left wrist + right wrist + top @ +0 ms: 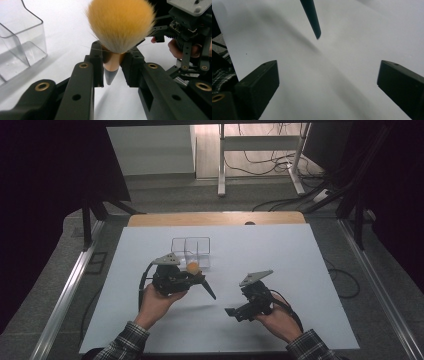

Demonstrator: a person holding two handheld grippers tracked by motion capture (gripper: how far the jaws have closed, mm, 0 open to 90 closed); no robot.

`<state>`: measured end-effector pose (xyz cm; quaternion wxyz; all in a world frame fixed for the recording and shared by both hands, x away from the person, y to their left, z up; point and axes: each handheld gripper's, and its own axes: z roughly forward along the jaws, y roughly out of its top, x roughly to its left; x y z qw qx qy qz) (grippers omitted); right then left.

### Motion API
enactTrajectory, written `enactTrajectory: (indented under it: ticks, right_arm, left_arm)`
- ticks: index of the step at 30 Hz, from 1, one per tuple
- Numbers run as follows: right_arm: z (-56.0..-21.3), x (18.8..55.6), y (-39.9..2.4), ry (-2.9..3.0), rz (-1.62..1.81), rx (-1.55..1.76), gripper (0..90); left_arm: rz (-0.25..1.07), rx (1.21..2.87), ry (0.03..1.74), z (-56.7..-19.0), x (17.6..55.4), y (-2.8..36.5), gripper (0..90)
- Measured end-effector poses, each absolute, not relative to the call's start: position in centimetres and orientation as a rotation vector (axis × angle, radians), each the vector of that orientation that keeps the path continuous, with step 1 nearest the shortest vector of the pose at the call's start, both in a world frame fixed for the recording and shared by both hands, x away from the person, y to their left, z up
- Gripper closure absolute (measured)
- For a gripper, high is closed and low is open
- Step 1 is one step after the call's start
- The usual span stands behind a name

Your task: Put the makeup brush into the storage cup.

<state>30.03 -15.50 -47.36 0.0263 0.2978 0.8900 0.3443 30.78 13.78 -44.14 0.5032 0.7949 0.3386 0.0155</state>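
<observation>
Left jaws clamp the orange-bristled makeup brush [120, 27] by its ferrule, ready for the clear plastic organizer [22, 42] alongside; right jaws gape empty.

Left hand-held gripper [194, 276] clamped; right hand-held gripper [235, 311] (jaws wide) hovers.

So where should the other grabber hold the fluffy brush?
On the thin dark handle, coming from its free tip end, jaws across it. The left gripper is already shut on the brush just under the soft bristles, which would squash. The handle sticks out bare toward the open right gripper.
</observation>
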Motion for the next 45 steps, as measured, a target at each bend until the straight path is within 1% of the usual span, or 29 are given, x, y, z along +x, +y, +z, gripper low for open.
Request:
enactTrajectory:
  ticks: [2, 14, 31, 45]
  right_arm:
    - [-47.5, 30.0, -15.6, 2.748, 1.046, 0.924, 0.5]
    - [-47.5, 29.9, -16.6, 2.732, 0.992, 0.896, 0.0]
    - [-47.8, 29.9, -19.8, 2.674, 0.941, 0.959, 0.0]
    - [-48.3, 29.7, -21.3, 2.645, 0.909, 1.012, 0.0]
  left_arm:
    - [0.045, 1.918, 0.819, -44.0, 30.8, 13.9, 72.3]
    - [0.115, 1.961, 0.813, -43.2, 31.1, 14.1, 72.3]
    - [0.148, 1.958, 0.815, -41.8, 32.0, 15.3, 72.3]
    - [0.164, 1.950, 0.815, -40.8, 32.7, 15.7, 72.3]
